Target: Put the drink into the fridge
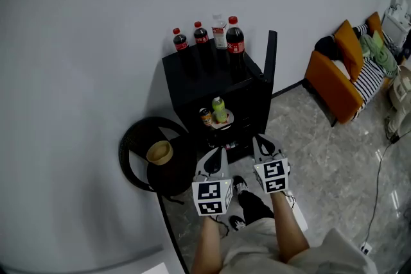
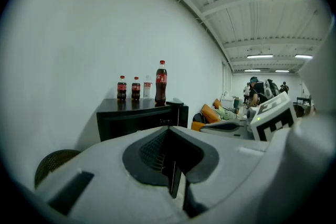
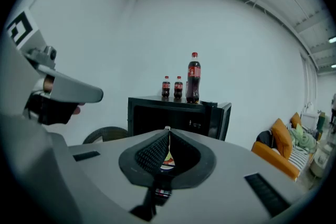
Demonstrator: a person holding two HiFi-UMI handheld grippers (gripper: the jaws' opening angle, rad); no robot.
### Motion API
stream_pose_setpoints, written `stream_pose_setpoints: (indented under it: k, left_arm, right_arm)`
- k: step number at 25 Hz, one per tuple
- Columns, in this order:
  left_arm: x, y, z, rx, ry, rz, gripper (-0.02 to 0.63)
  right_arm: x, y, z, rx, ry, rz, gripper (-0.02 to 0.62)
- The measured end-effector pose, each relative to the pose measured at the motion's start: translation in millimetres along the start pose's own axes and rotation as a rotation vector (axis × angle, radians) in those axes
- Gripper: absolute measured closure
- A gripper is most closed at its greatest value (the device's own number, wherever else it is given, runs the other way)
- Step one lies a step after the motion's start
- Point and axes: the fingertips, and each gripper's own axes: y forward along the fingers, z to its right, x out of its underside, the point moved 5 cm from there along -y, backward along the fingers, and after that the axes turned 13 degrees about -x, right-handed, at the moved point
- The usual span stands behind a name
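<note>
Drink bottle (image 1: 219, 110) | upright, cap up | inside open fridge (image 1: 207, 72)

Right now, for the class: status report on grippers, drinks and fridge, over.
Left gripper shut, empty; right gripper shut, empty. Four bottles on fridge top; can and green bottle inside. Door open, nothing in the way.

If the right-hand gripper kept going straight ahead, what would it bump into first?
Probably the open front of the small black fridge, perhaps the green bottle inside; depth is unclear.
</note>
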Motion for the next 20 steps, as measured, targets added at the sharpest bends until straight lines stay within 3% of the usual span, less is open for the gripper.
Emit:
stream_pose_setpoints:
  k: [7,13,14,15,16,20]
  left_arm:
    - [-42,33,11,0.035,-0.005,0.073,0.597]
    - [-71,104,7,0.071,-0.003,0.092,0.597]
    - [-78,116,6,0.078,-0.004,0.098,0.597]
    - [-86,127,5,0.082,-0.007,0.106,0.597]
    - [-93,137,4,0.086,-0.011,0.116,0.597]
    - [-113,177,0,0.097,0.009,0.143,0.597]
  right_arm:
    - [-29,7,38,0.033,0.035,0.060,0.586]
    - [-69,57,80,0.028,0.046,0.122,0.583]
    - [-78,67,88,0.023,0.041,0.131,0.556]
    - [-88,76,94,0.018,0.037,0.141,0.477]
    - [-98,84,101,0.014,0.036,0.155,0.442]
    - [-123,120,132,0.010,0.074,0.212,0.388]
